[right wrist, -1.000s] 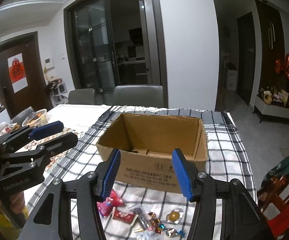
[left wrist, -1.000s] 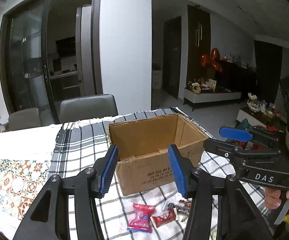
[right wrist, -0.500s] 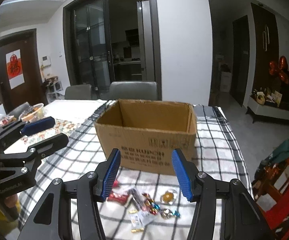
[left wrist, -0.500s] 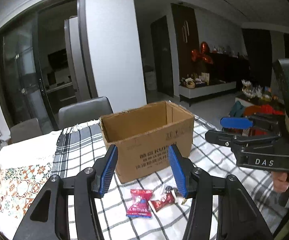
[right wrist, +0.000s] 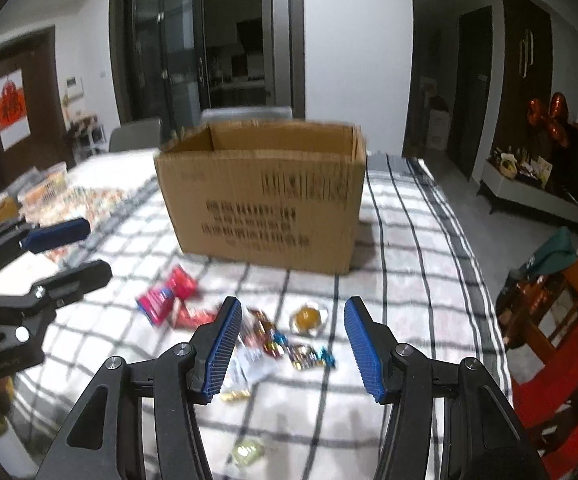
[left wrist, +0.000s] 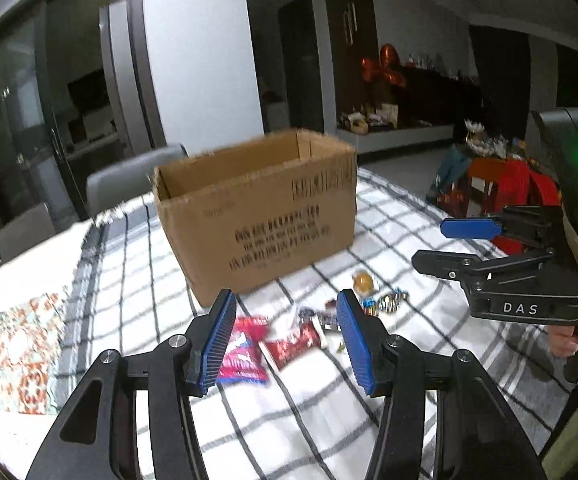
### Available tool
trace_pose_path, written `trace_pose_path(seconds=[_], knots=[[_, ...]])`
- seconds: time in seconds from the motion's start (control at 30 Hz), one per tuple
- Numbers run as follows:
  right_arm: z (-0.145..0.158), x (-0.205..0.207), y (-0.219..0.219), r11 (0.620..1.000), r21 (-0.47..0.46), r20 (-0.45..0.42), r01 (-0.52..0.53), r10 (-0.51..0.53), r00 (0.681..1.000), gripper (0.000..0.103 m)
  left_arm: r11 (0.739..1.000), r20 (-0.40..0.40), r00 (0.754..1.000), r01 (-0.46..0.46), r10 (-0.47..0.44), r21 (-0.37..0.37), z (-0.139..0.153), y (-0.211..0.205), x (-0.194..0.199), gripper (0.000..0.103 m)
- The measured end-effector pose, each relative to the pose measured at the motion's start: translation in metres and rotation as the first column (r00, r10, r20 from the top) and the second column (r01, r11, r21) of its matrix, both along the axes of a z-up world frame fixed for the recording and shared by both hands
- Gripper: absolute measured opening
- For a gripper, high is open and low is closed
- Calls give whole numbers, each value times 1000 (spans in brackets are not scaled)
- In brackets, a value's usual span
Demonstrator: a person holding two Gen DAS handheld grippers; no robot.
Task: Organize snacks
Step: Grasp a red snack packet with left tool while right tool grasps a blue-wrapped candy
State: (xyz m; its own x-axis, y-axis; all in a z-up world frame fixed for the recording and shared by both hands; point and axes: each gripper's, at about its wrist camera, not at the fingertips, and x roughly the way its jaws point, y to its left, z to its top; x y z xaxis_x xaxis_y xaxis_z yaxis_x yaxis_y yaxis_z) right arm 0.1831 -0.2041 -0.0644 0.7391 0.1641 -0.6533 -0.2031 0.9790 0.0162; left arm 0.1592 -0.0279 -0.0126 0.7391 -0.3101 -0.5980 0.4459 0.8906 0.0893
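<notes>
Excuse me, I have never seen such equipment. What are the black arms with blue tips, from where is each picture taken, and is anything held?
There is no robot: a person holds a two-finger tool in each hand. Each picture comes from a camera on one tool, looking along its fingers. The left gripper fills the left view, where the right gripper appears from the side. The right gripper fills the right view. Both are open and hold nothing. On the checked tablecloth stands an open cardboard box. Before it lie loose snacks: a pink packet, a red packet, a round golden sweet and small wrapped candies.
</notes>
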Motion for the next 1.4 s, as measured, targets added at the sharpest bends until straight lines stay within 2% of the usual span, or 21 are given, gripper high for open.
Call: trace_pose_path(seconds=[0.33,0.53,0.8,1.03,1.07,1.23,1.33,1.4], knots=[[-34,13,-9,1000,9,-114,4,-3,993,55,998,-175,982,68,-66,5,-41,-11,24,51],[-47,25,-5,1000,-11,-170,-18,16,985,54,990,-260,956,142,-138,-3,-60,-17,39,51],[-60,40,-1,998,-36,-221,-56,47,974,54,977,-284,943,203,-174,73,-75,-25,59,51],[-69,48,1,994,-56,-257,-93,76,963,52,953,-318,921,274,-223,125,-86,-31,74,51],[-70,49,1,993,-60,-261,-98,79,962,48,951,-323,919,279,-226,130,-88,-32,76,51],[-75,56,2,990,-70,-283,-122,98,954,47,944,-346,908,299,-236,142,-94,-33,83,51],[-78,61,3,988,-76,-295,-132,105,950,40,946,-356,905,297,-234,133,-96,-32,87,51],[-79,64,4,987,-80,-297,-142,112,948,40,947,-363,902,295,-233,124,-98,-32,89,50]])
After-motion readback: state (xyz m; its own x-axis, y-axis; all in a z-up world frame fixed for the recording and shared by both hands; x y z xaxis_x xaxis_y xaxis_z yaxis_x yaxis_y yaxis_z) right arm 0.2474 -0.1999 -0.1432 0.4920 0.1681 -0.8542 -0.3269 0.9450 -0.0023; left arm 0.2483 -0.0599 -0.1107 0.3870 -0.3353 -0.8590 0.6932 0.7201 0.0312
